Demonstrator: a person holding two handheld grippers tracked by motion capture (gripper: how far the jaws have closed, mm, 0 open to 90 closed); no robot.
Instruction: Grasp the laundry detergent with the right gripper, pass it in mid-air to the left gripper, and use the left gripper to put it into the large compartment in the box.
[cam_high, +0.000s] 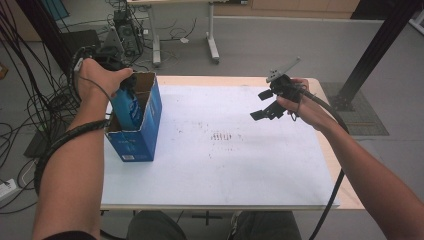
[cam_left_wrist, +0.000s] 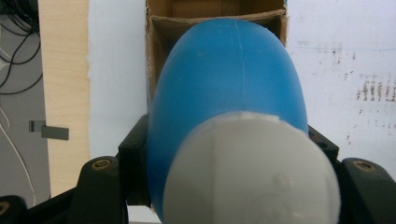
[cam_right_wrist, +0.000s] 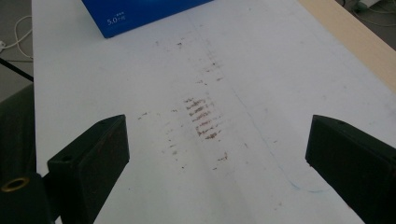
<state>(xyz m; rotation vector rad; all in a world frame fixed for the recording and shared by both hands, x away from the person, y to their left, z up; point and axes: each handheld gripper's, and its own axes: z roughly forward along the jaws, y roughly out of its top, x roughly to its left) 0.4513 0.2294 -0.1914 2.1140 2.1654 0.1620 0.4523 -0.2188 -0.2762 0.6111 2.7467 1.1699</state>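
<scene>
Left tongs (cam_high: 125, 82): pinching a blue plastic bottle with a white cap (cam_left_wrist: 229, 112), one jaw on each side of its body just below the cap; they hang above the open top of the box.

Bottle position: bottom end pointing down into a blue cardboard box with an open top and brown inside (cam_high: 145, 122); in the high view the bottle (cam_high: 127, 107) is partly inside the box, with its upper part above the rim. I cannot tell whether its base touches the box floor.

Box: stands upright directly beneath the left tongs, at the left end of the desk (cam_high: 225, 165); its flaps are open and one sits close beside the bottle.

Right tongs (cam_high: 272, 105): spread wide with nothing between the jaws, held in the air well apart from the box, over the right part of the desk; the right gripper view shows one corner of the box (cam_right_wrist: 140, 14) far ahead of them.

Desk surface: white sheet with brown scuff marks (cam_right_wrist: 203, 119) below the right tongs.

Step in hand, as I judge it: lowering the bottle into the box.

Risk one: the bottle's rounded body looks smooth, so a slack grip could let it slide and drop.

Risk two: nothing steadies the box; if the bottle catches on a flap or wall, the box may tip or skid toward the desk edge.
</scene>
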